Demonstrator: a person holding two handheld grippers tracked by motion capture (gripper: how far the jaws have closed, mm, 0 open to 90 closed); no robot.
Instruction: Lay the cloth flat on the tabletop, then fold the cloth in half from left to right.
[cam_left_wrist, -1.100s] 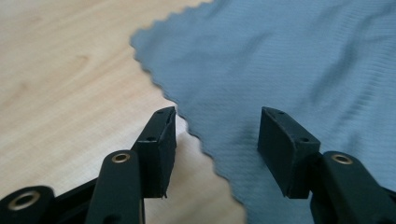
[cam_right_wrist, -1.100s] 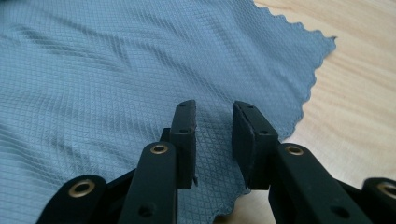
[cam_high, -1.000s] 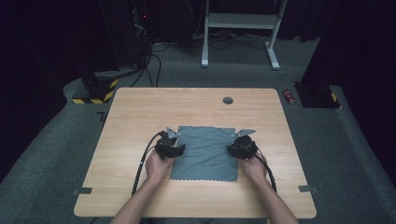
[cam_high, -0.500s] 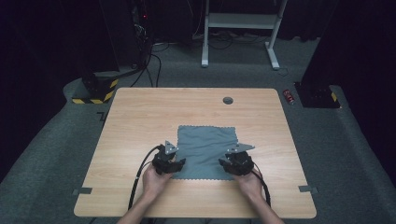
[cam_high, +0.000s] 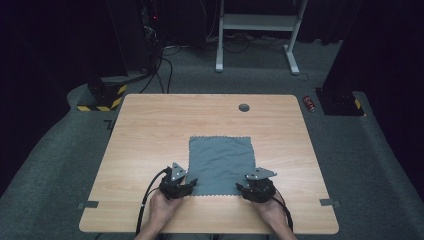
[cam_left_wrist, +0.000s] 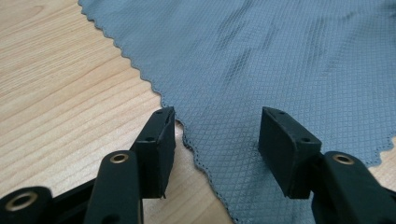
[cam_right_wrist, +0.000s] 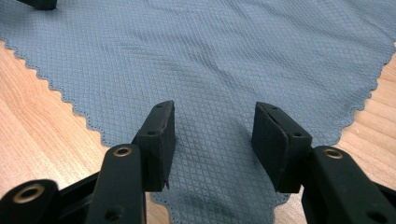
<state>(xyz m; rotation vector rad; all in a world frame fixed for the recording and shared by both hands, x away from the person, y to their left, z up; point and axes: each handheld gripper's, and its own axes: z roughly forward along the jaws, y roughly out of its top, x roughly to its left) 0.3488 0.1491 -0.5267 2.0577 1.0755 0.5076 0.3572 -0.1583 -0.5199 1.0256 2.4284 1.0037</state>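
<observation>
Lying flat on the near half of the wooden worktop (cam_high: 150, 130), the grey cloth (cam_high: 220, 162) has a fine diamond weave and a scalloped edge all round. It looks folded to a narrower rectangle, with its long sides running away from the person. Its near edge sits a little back from the front rim of the worktop.

At the near left corner of the cloth, the left gripper (cam_left_wrist: 215, 135) stands with its jaws wide apart, the corner lying between them. In the left gripper view one jaw is over bare wood just beside the scalloped edge and the other is over the cloth itself. Whether the jaws touch the fabric cannot be told.

At the near right corner, the right gripper (cam_right_wrist: 212, 123) is likewise spread wide, both jaws over the cloth, with the corner tip running back between them. A dark bit of the other gripper shows at the far top left of the right gripper view.

In the high view both hands come in from the bottom edge, each holding its gripper at a near corner, the left gripper (cam_high: 178, 183) and the right gripper (cam_high: 256, 186) well apart with the cloth's near edge between them. Black cables trail back from each toward the person.

Farther off, a round grommet hole (cam_high: 244, 107) sits near the far edge of the worktop.
</observation>
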